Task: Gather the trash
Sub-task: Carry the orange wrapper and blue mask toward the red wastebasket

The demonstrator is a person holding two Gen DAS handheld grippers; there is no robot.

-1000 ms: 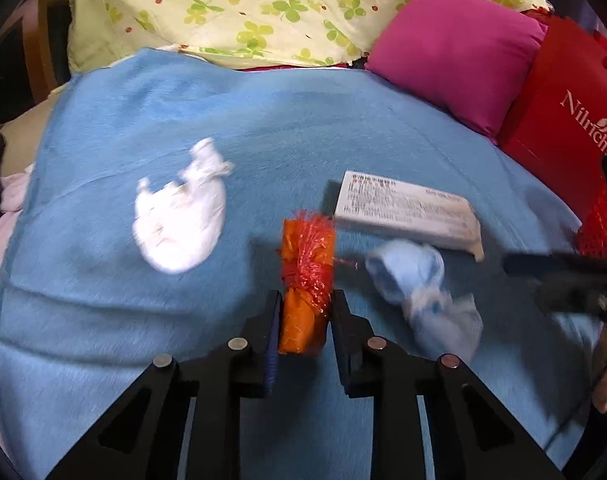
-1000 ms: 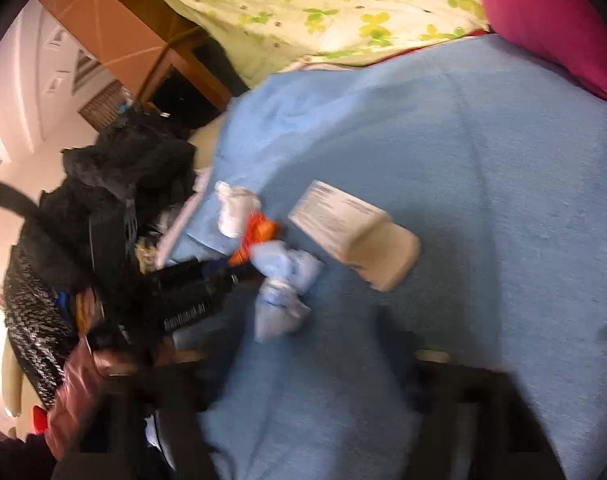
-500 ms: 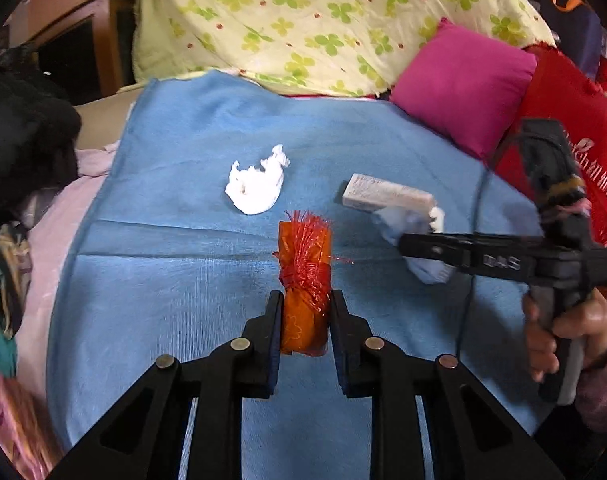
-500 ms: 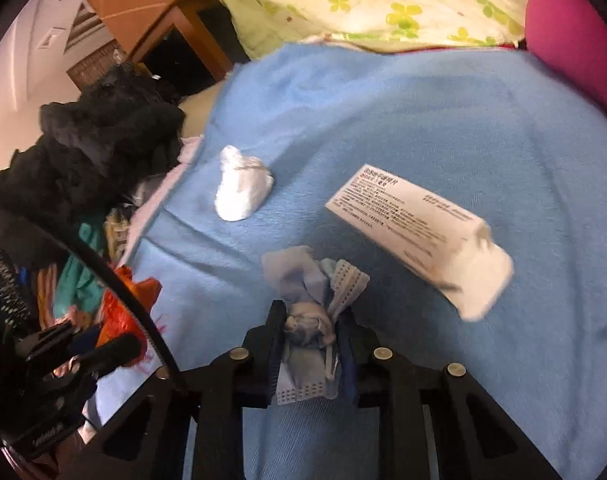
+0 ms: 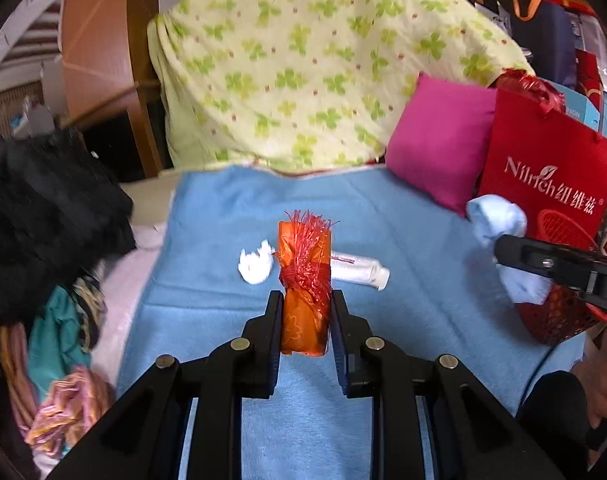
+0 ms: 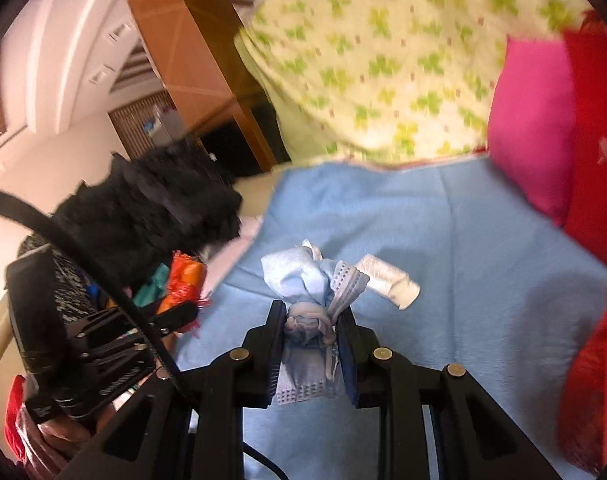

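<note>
My left gripper [image 5: 306, 308] is shut on an orange wrapper bundle [image 5: 304, 304] tied with red string, held above the blue blanket [image 5: 415, 340]. It also shows in the right wrist view [image 6: 183, 280]. My right gripper [image 6: 310, 328] is shut on a crumpled blue face mask [image 6: 311, 280], also lifted; the mask shows in the left wrist view [image 5: 499, 228] at the right. A white crumpled tissue [image 5: 255, 266] and a white carton [image 5: 359, 272] lie on the blanket; the carton shows in the right wrist view [image 6: 389, 280].
A red mesh basket [image 5: 555, 316] stands at the right edge under the right gripper. A red bag [image 5: 543, 184], a pink pillow [image 5: 435, 148] and a clover-print quilt [image 5: 323, 60] line the back. Black clothes [image 5: 43, 216] pile at the left.
Both grippers have lifted up and back from the blanket with their trash. The right gripper closed on the face mask and carried it right, toward the red basket.
</note>
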